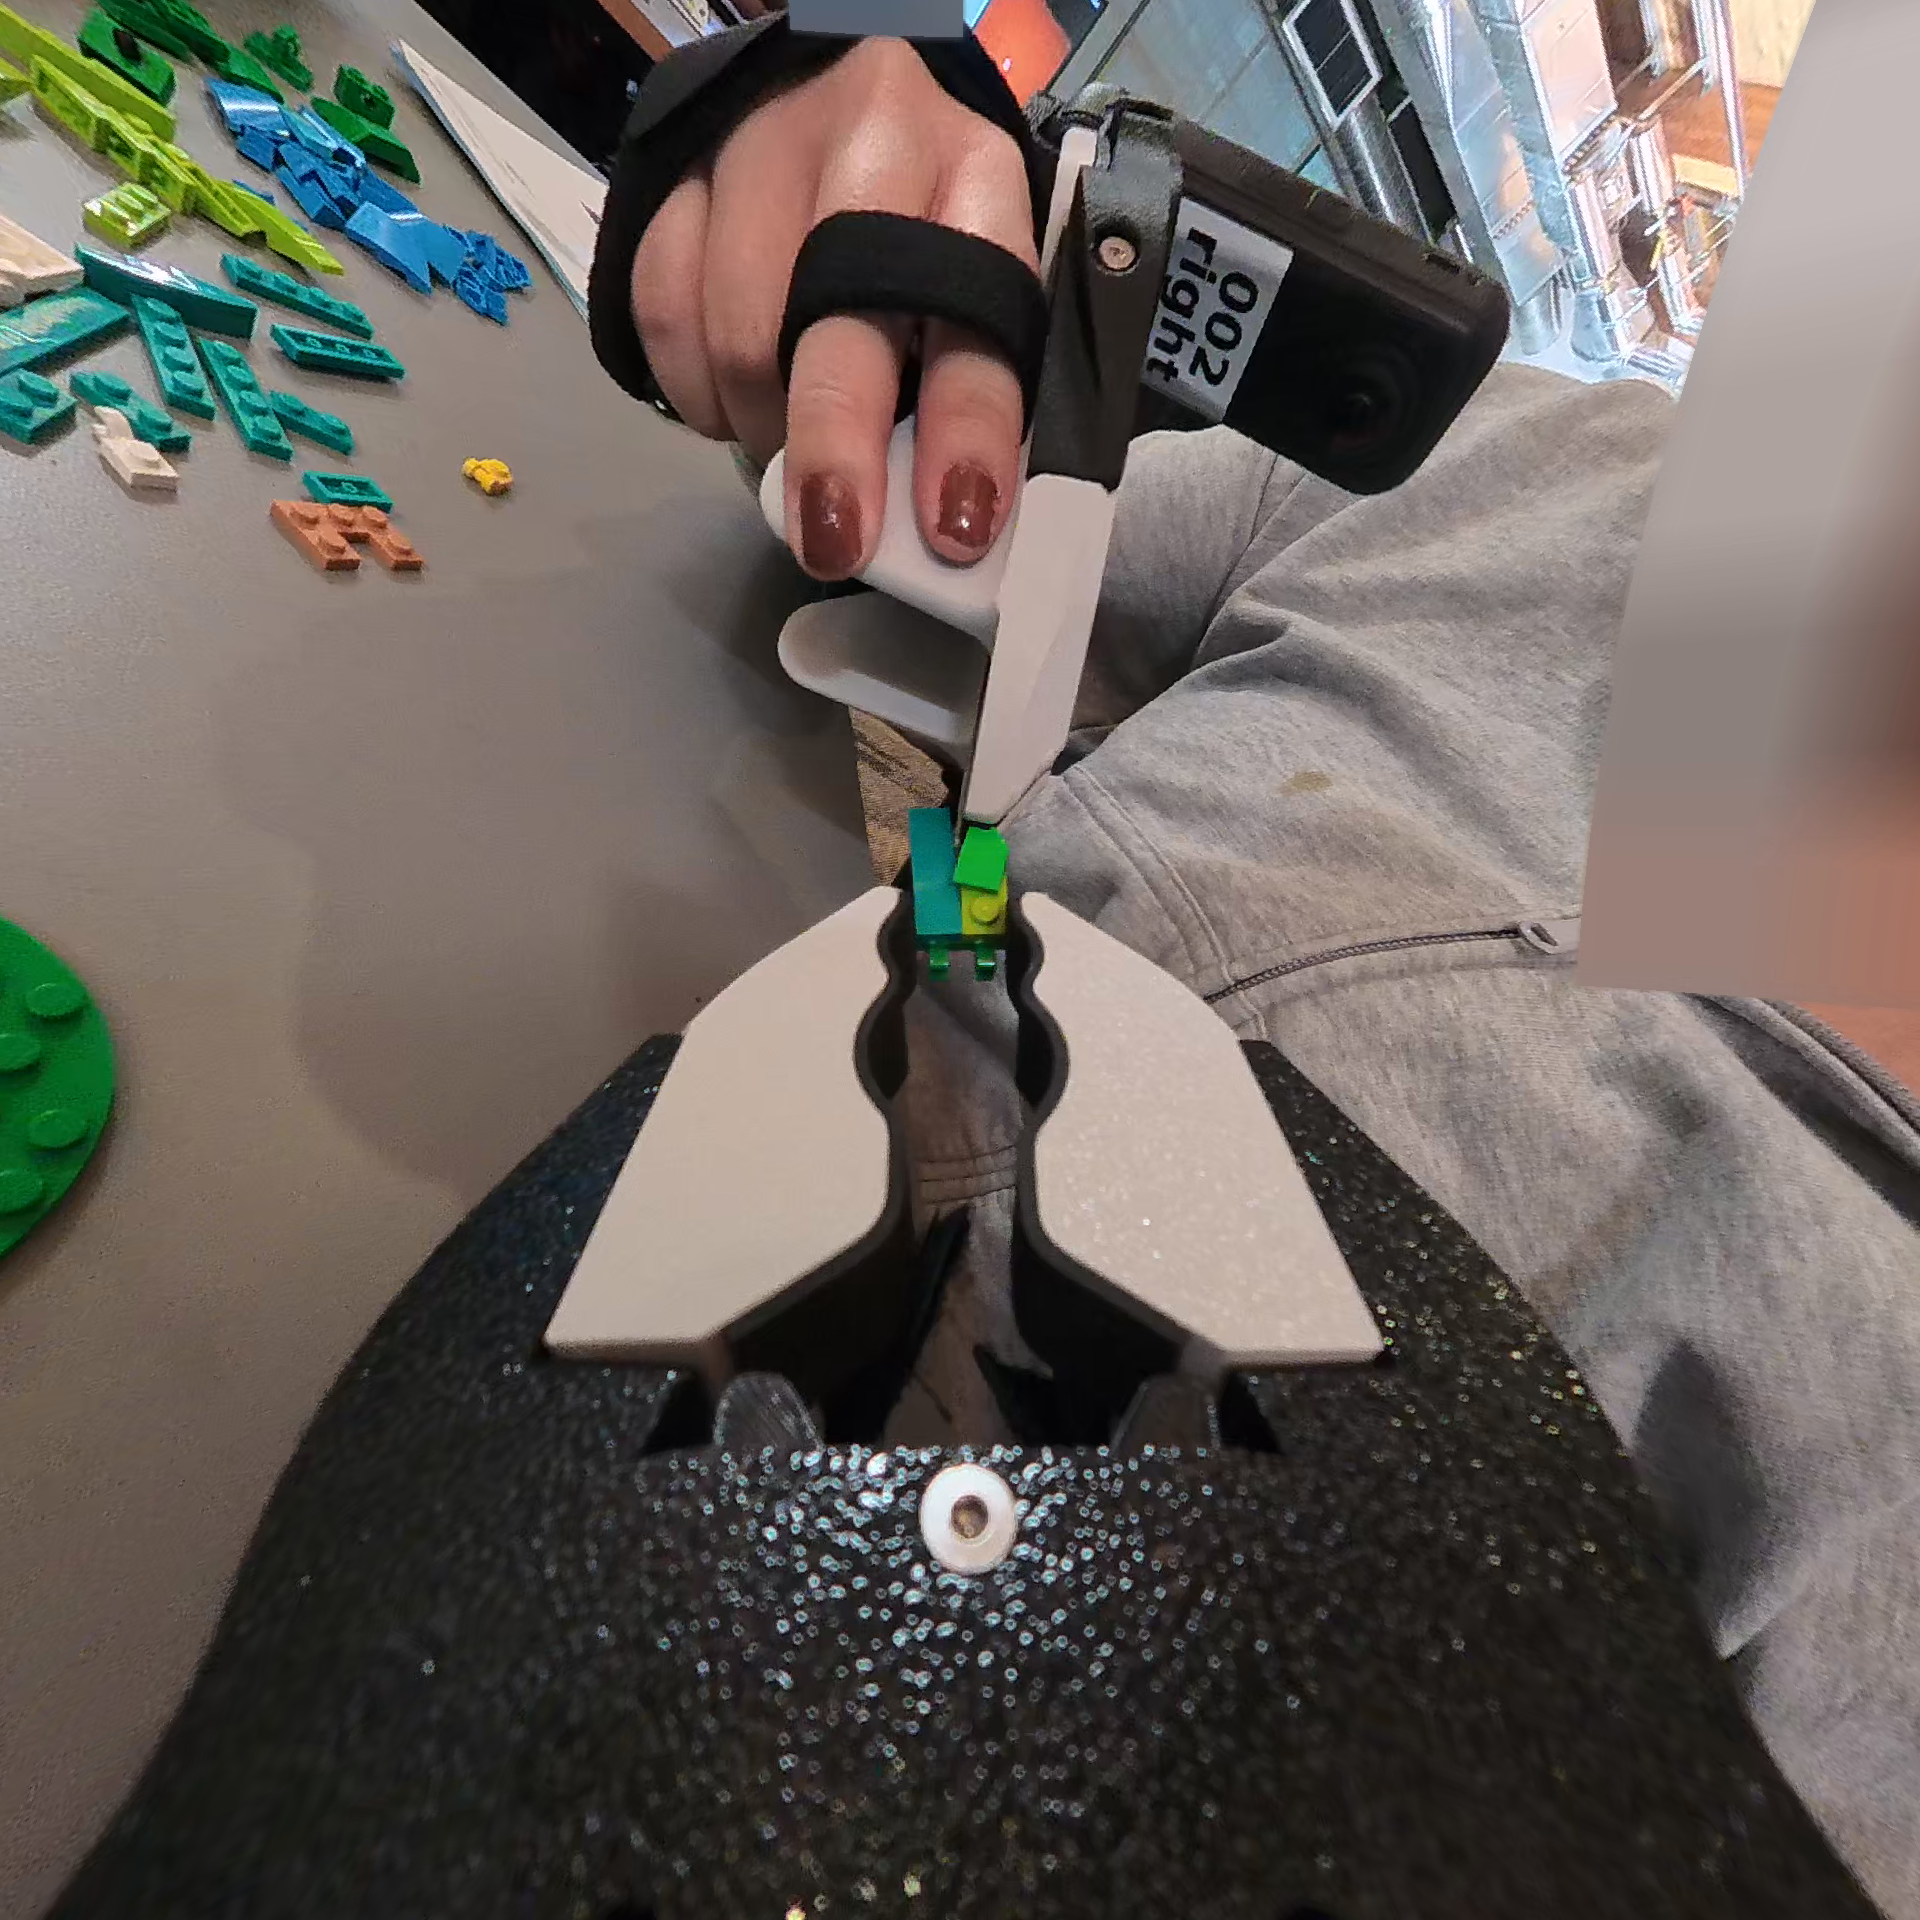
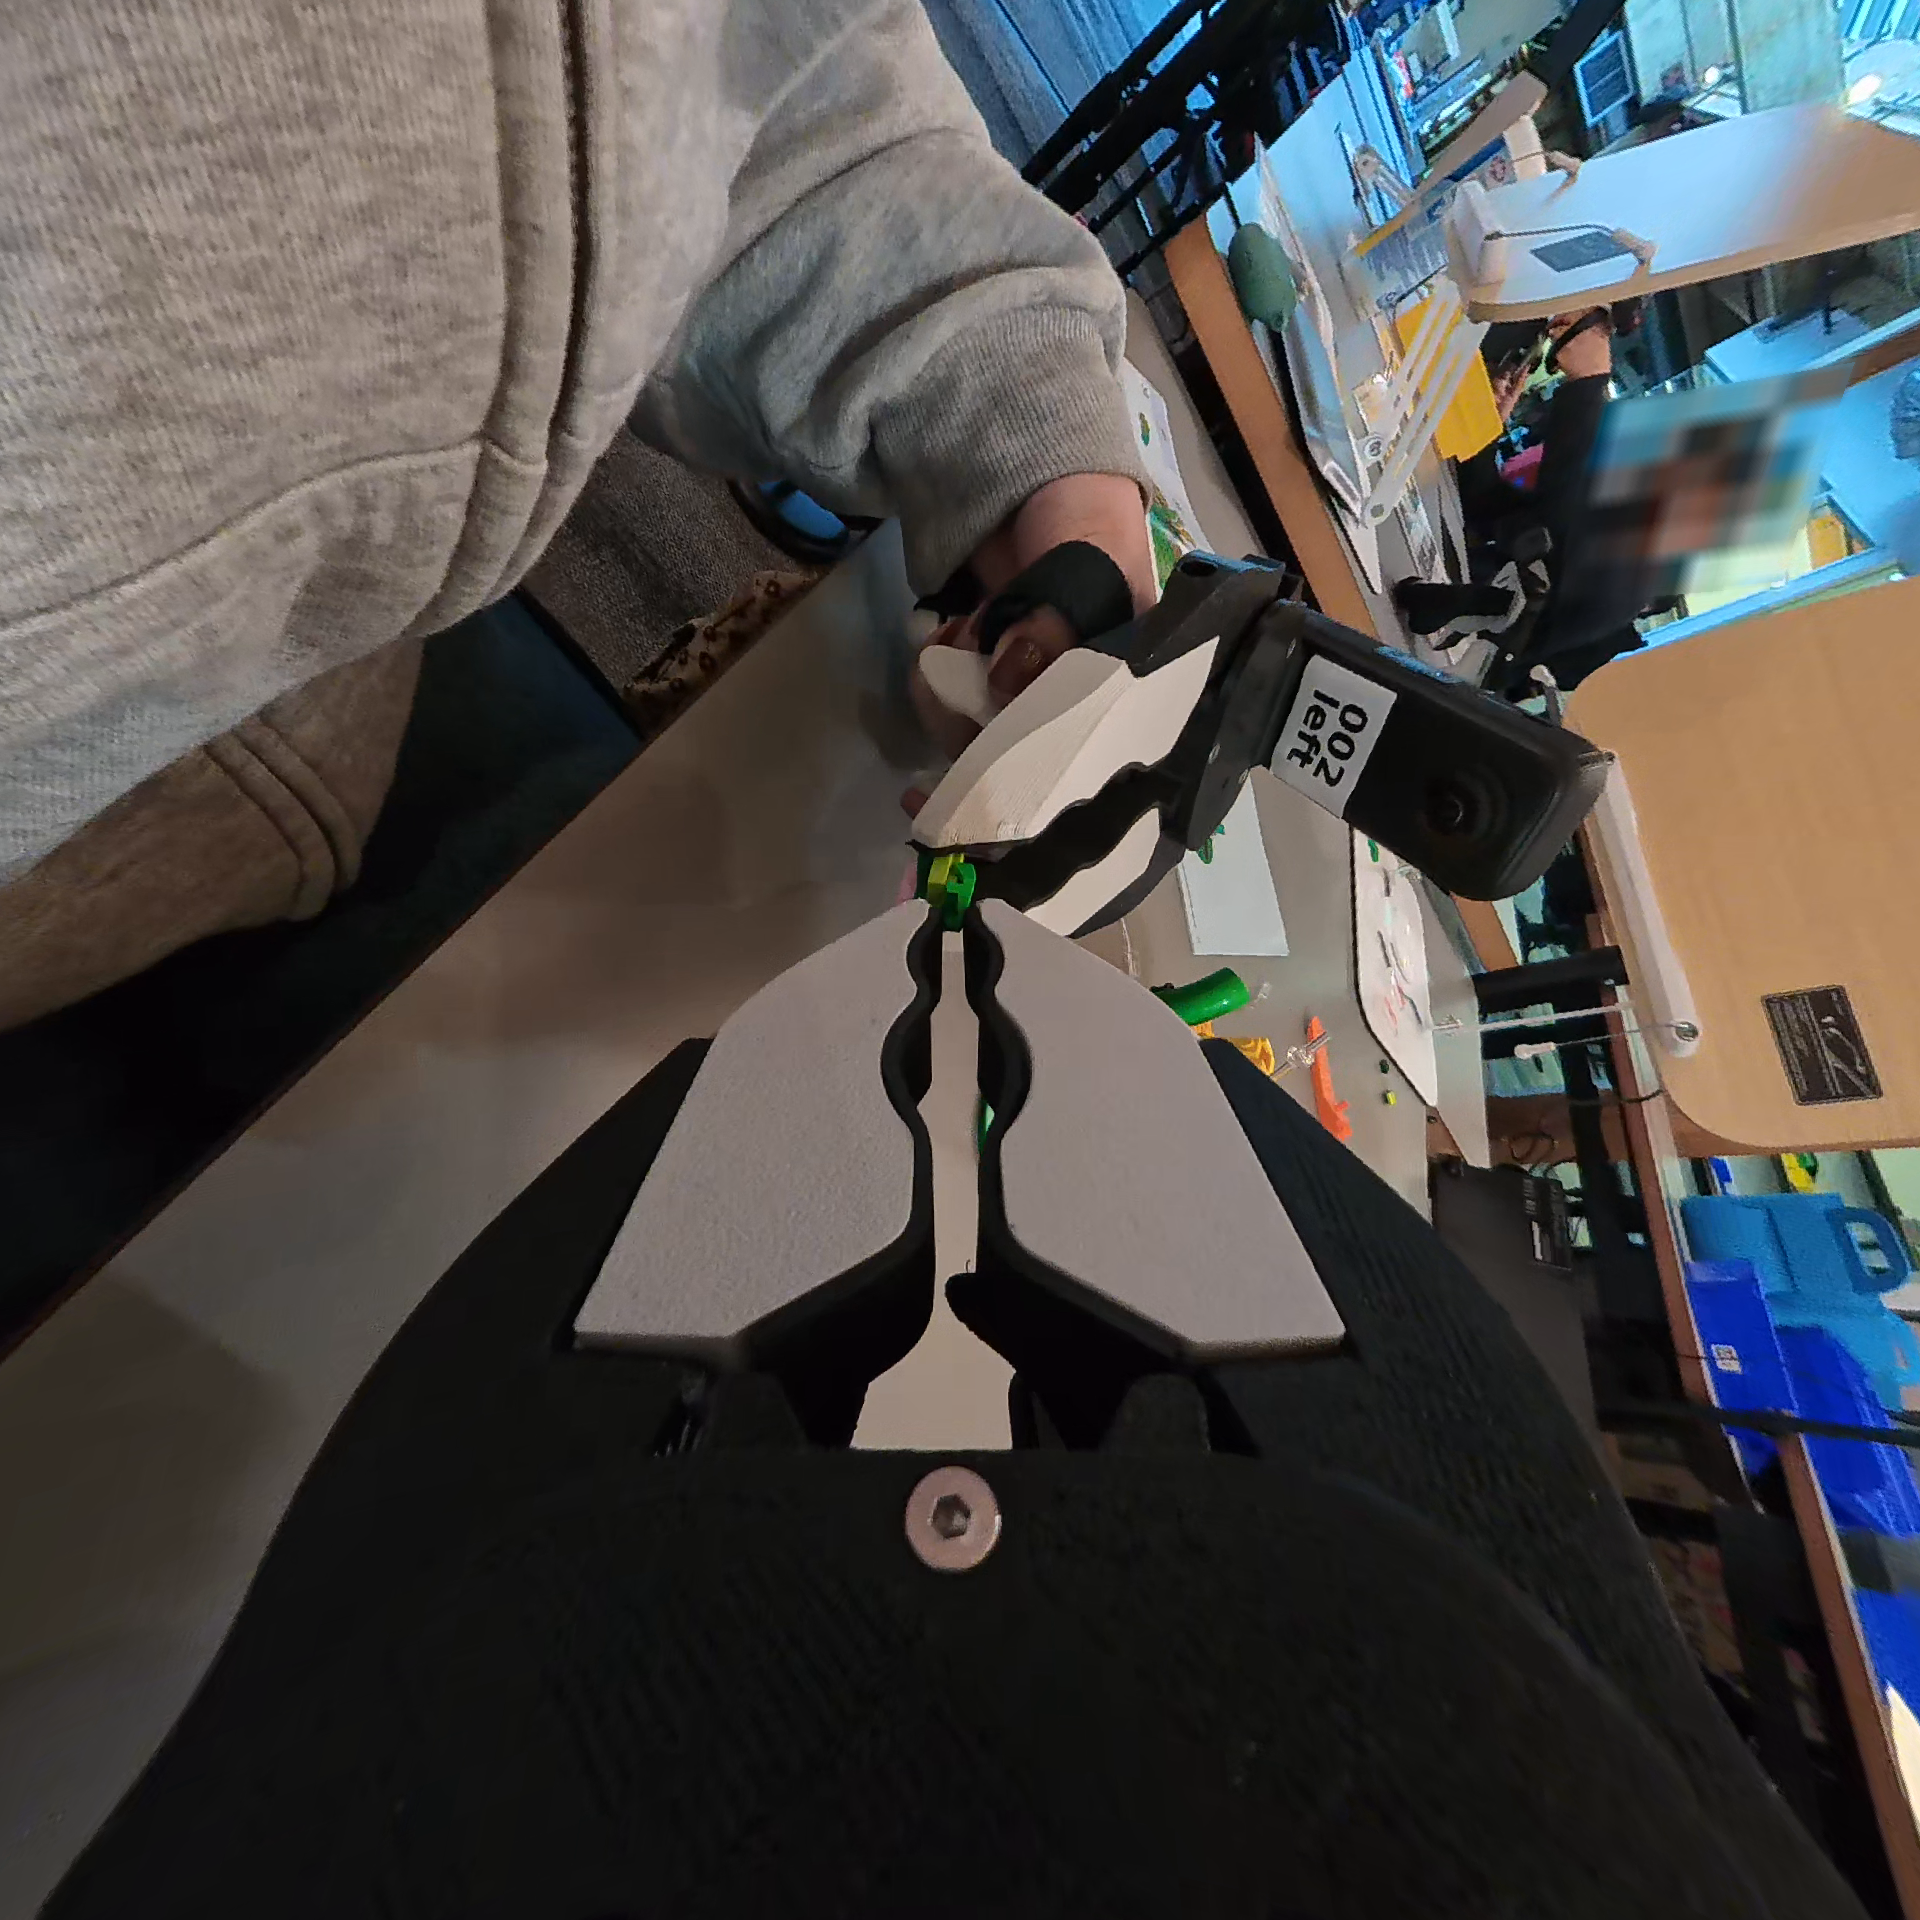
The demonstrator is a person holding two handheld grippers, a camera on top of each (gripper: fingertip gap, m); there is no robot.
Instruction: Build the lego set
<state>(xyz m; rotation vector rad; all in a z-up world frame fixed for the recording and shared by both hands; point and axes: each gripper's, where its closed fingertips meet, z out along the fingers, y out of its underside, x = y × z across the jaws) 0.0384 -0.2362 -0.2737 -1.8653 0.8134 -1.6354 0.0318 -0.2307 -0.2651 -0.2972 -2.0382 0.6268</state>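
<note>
Left claw [image 1: 961, 925] gripping brick cluster [image 1: 954, 894], right claw [image 2: 948, 920] pinching it

My left tongs' [image 1: 961, 920] own tips cover the brick cluster's [image 1: 956, 894] sides; the round green plate [image 1: 42, 1081] runs off the picture's edge.

The left gripper [image 1: 961, 925] holds a small clump of plastic toy bricks [image 1: 956, 894], teal, lime and green, squeezed between its two white fingers [image 1: 790, 1091]. From 12 o'clock the right gripper [image 1: 987, 810], white with a black camera, comes down with its tips closed on a little green slanted brick [image 1: 982, 860] on top of the clump. A hand [image 1: 831, 281] in a black strap holds it. At 10 o'clock, loose teal, blue and lime bricks [image 1: 239, 239] lie on the grey table [image 1: 416, 779]. A round green studded plate [image 1: 42, 1081] sits at 9 o'clock. A grey hoodie [image 1: 1403, 831] fills 3 o'clock.
</note>
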